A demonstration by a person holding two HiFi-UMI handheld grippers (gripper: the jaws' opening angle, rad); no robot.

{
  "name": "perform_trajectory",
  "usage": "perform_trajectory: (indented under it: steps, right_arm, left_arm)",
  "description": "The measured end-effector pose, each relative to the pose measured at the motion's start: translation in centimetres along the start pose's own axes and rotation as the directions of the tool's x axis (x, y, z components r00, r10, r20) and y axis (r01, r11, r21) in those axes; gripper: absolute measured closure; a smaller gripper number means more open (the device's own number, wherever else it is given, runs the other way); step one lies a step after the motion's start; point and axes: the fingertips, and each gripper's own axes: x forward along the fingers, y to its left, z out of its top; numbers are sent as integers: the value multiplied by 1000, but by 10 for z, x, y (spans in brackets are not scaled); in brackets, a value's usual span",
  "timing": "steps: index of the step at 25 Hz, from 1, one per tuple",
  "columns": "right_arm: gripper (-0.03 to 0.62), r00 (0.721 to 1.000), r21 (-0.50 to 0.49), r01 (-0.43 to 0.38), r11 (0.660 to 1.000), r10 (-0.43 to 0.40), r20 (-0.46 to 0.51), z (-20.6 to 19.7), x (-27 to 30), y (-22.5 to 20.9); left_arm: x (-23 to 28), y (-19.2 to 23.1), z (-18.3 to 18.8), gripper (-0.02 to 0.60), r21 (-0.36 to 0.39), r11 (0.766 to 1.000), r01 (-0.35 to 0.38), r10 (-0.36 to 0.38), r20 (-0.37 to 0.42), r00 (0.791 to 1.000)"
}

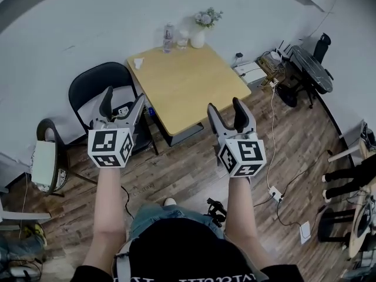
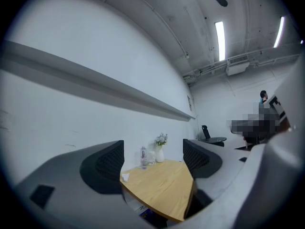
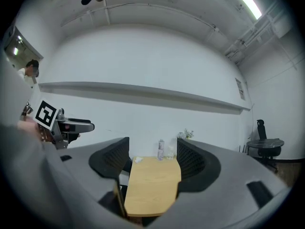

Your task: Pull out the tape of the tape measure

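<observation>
No tape measure shows in any view. My left gripper [image 1: 122, 104] is held up in the air, left of the wooden table [image 1: 194, 93], jaws open with nothing between them. My right gripper [image 1: 228, 116] hangs at the same height over the table's near right corner, also open and empty. Both gripper views look across the room at the table [image 2: 164, 190] [image 3: 151, 187] framed between the open fingers [image 2: 102, 163] [image 3: 110, 160]. The left gripper [image 3: 57, 123] appears at the left of the right gripper view.
On the table's far edge stand a water bottle [image 1: 168, 38], a glass [image 1: 183, 39], a vase of flowers [image 1: 201, 28] and a crumpled white paper [image 1: 138, 63]. A black chair [image 1: 94, 93] sits left of the table. Cables and a power strip [image 1: 275, 193] lie on the wooden floor.
</observation>
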Motion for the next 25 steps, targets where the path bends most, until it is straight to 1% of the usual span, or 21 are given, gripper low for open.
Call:
perform_trajectory:
  steps: [4, 10, 14, 18, 21, 25]
  right_arm:
    - [286, 1000, 1, -16, 1000, 16, -13, -11, 21, -15]
    - [286, 999, 12, -31, 999, 31, -27, -20, 45, -24]
    - [286, 999, 17, -32, 999, 32, -22, -24, 64, -26]
    - [287, 999, 23, -25, 999, 26, -37, -33, 92, -27]
    - [286, 999, 29, -22, 999, 23, -44, -34, 116, -30]
    - [287, 998, 20, -18, 1000, 19, -52, -36, 152, -35]
  left_arm:
    - [21, 4, -9, 207, -23, 1000, -10, 9, -8, 1000]
    - [41, 14, -14, 207, -5, 999, -32, 31, -23, 999]
    - [58, 22, -25, 207, 4, 1000, -25, 25, -41, 999]
    - [80, 38, -37, 207, 2, 1000, -23, 23, -57, 998]
    - [102, 51, -44, 207, 5, 1000, -17, 17, -73, 997]
    - [141, 63, -60, 207, 2, 1000, 12, -11, -101, 995]
